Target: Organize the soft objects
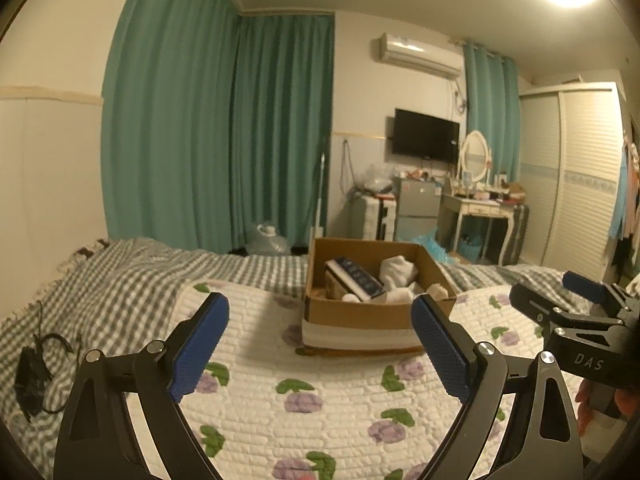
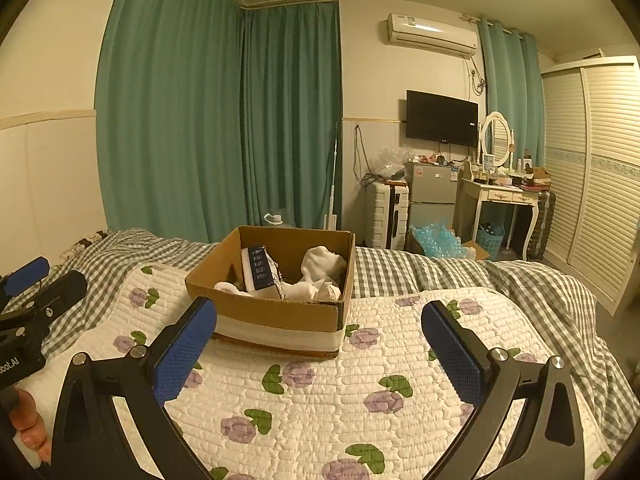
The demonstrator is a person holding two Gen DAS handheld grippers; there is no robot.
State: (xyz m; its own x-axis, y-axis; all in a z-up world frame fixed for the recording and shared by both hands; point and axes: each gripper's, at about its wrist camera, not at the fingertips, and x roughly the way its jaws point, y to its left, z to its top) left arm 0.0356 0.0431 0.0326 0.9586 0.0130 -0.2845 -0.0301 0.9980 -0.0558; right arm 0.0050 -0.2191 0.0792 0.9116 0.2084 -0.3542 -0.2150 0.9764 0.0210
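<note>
An open cardboard box (image 1: 360, 312) sits on the quilted floral blanket (image 1: 320, 400) on the bed. Inside lie white soft items (image 1: 396, 272) and a dark blue and white pack (image 1: 356, 278). My left gripper (image 1: 320, 344) is open and empty, just in front of the box. In the right wrist view the box (image 2: 276, 312) holds the white soft items (image 2: 322, 268) and the pack (image 2: 260, 270). My right gripper (image 2: 318, 344) is open and empty, near the box's front. Each gripper shows at the edge of the other's view.
A grey checked bedspread (image 2: 440, 272) covers the bed. A black cable (image 1: 36, 372) lies at the bed's left. Beyond are green curtains (image 1: 224, 128), a suitcase (image 2: 386, 214), a small fridge (image 2: 432, 196), a dressing table (image 2: 500, 200) and a wardrobe (image 2: 600, 168).
</note>
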